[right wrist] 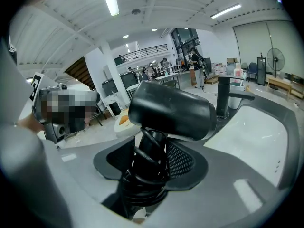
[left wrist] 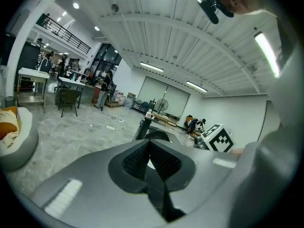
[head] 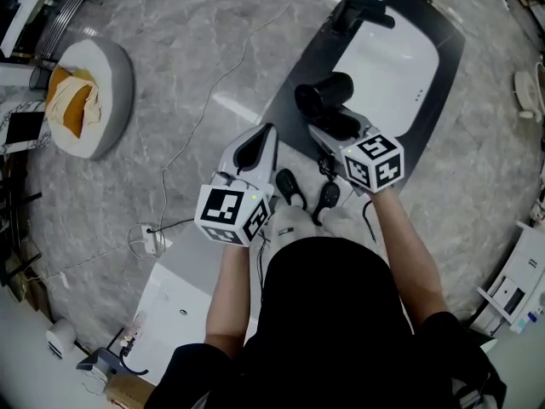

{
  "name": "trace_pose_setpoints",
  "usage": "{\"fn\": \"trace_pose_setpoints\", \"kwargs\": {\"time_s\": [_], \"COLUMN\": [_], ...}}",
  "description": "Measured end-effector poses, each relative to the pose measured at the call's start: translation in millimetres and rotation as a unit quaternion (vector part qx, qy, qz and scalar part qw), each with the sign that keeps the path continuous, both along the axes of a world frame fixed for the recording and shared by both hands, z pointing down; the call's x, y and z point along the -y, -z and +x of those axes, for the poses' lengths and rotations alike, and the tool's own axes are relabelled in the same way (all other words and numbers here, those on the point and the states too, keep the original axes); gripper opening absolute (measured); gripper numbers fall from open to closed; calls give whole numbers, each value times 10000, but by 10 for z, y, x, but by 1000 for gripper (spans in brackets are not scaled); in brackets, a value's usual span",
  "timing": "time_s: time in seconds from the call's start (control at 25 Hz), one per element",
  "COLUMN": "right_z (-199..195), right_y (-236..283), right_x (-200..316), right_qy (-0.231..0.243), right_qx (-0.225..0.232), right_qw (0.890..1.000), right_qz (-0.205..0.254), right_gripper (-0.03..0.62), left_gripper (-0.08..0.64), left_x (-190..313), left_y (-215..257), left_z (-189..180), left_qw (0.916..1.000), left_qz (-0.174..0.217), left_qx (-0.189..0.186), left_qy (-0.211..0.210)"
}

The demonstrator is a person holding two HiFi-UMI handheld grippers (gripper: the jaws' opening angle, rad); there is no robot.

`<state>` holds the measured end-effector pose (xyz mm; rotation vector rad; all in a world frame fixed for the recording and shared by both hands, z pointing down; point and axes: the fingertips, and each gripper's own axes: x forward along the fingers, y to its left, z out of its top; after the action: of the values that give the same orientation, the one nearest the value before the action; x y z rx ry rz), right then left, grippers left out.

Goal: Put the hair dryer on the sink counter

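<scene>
The right hand-held gripper clamps the hair dryer by its cord-wrapped handle, body just ahead of its jaws, over the tabletop. The left hand-held gripper is pinched together, empty. Gripped over cord, the dryer could slip and drop.

No text, label or number is readable.

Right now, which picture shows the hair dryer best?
The right gripper view. The hair dryer fills its middle, cord-wrapped handle clamped in the right hand-held gripper. The head view shows it small from above, over the sink counter. The left gripper view shows only a dark round grille, maybe its back.
</scene>
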<state>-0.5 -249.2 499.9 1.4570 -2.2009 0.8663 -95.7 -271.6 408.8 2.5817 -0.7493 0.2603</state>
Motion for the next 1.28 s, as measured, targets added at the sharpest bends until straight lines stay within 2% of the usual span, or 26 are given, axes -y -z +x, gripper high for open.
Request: {"fn": "trace_pose_setpoints", "kwargs": {"time_s": [0.6,1.28], "right_z": [-4,-135], "right_y": [-578,-1092], "right_x": [205,168], "right_qy": [419,1134], "right_qx": [-663,-1242], "right_qw": [9952,9793], "right_qz": [-585,-1128], "right_gripper": [215,215], "left_gripper": [0,0], "left_x": [135,205], "left_y": [-257,-467], "left_z": [26,34], "left_qw": [9999,9995], "left_qz": [-96,-211], "left_qx": [68,213], "left_qy": [-27,-55]}}
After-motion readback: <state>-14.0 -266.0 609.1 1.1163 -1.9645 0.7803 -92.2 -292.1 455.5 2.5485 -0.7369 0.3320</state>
